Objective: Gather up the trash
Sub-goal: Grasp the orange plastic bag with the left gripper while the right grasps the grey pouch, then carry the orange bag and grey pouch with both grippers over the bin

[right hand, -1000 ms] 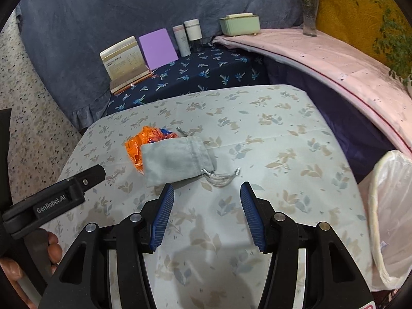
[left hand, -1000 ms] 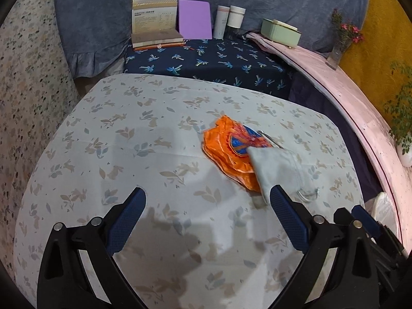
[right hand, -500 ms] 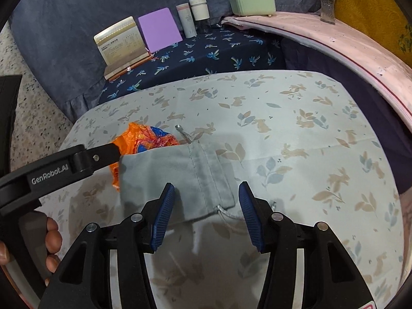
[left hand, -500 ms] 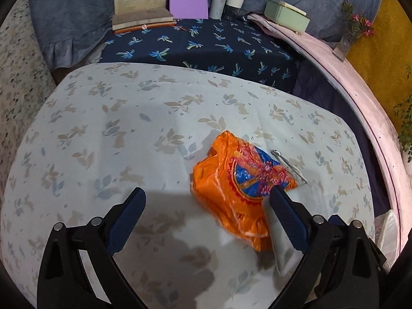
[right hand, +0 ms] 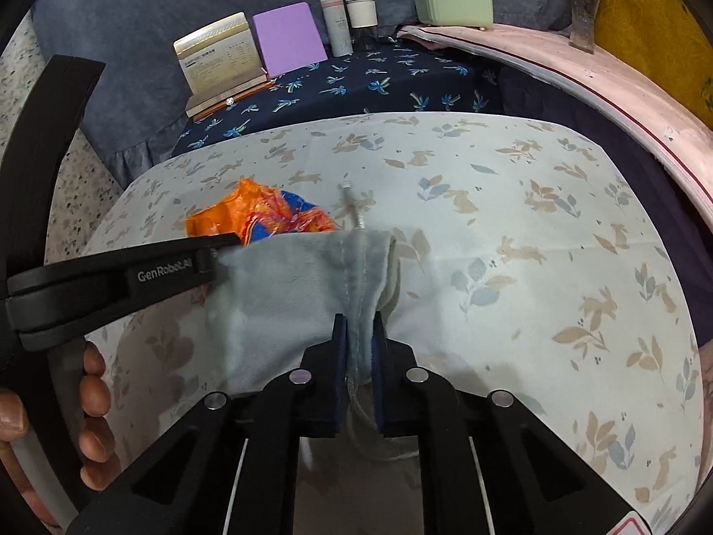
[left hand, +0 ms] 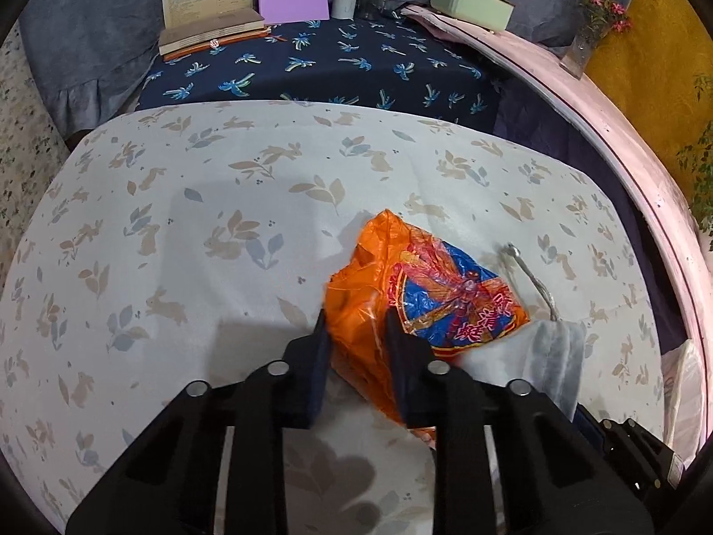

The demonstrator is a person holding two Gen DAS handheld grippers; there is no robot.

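"GenRobot.AI" marks your left gripper (right hand: 223, 245) at frame left, just clamped on the orange wrapper (left hand: 401, 294); your right gripper (right hand: 360, 339), lower centre, just pinched the grey pouch (right hand: 285, 294).

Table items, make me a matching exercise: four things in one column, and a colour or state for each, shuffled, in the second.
Things:
1. wrapper
2. pouch
3. notebook
4. box

Descriptions:
A. pale green, on the pink ledge
B. purple, standing upright at the back
C. grey fabric, pinched by the right gripper
D. orange and blue, pinched by the left gripper

Pairs: 1-D, 2-C, 3-B, 4-A
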